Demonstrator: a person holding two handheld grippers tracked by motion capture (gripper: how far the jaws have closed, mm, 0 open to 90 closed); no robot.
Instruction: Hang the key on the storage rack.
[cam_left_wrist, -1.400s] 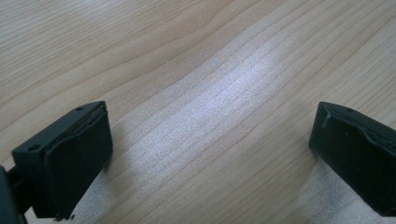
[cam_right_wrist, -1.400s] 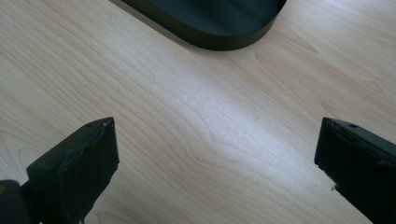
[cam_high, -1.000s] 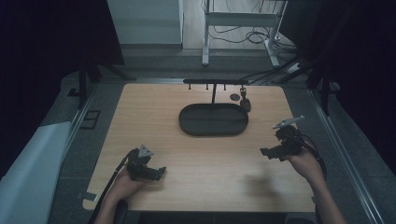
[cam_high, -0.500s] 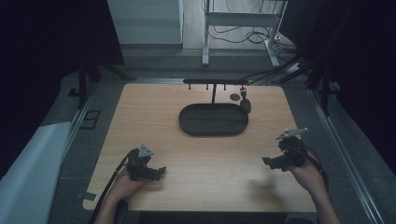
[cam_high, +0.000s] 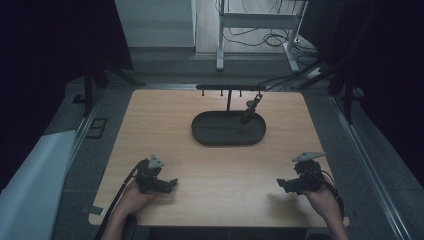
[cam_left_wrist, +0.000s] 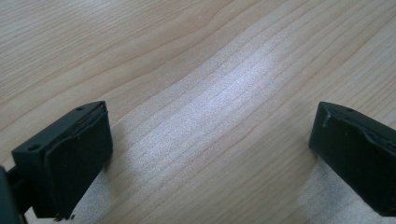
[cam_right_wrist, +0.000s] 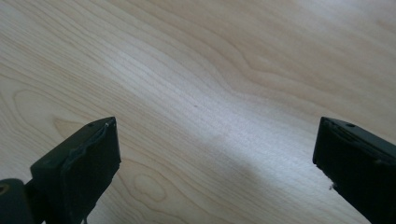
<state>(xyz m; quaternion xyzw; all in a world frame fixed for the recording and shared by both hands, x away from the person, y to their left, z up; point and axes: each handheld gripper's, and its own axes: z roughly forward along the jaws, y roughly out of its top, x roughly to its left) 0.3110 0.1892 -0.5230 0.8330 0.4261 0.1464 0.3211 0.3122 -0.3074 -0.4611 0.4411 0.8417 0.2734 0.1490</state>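
Resting apart: two hand-held grippers (cam_high: 172, 184) (cam_high: 281, 184), jaws wide; one tray (cam_high: 228, 128).

A pale wooden table (cam_high: 165, 125) with rounded corners stands on a grey floor (cam_high: 350, 150) in a dim room. Light falls brightest beyond the table's far edge, where a strip of lighter floor (cam_high: 205, 25) runs back between dark areas on both sides. On that strip stands a pale metal frame (cam_high: 260, 22) with loose cables (cam_high: 250, 10) lying around its feet. A dark panel (cam_high: 65, 35) fills the far left, and the far right is too dark to make out. A metal rail (cam_high: 365, 160) runs along the floor past the table's right edge. A white sheet (cam_high: 30, 185) lies on the floor off the table's near left corner.
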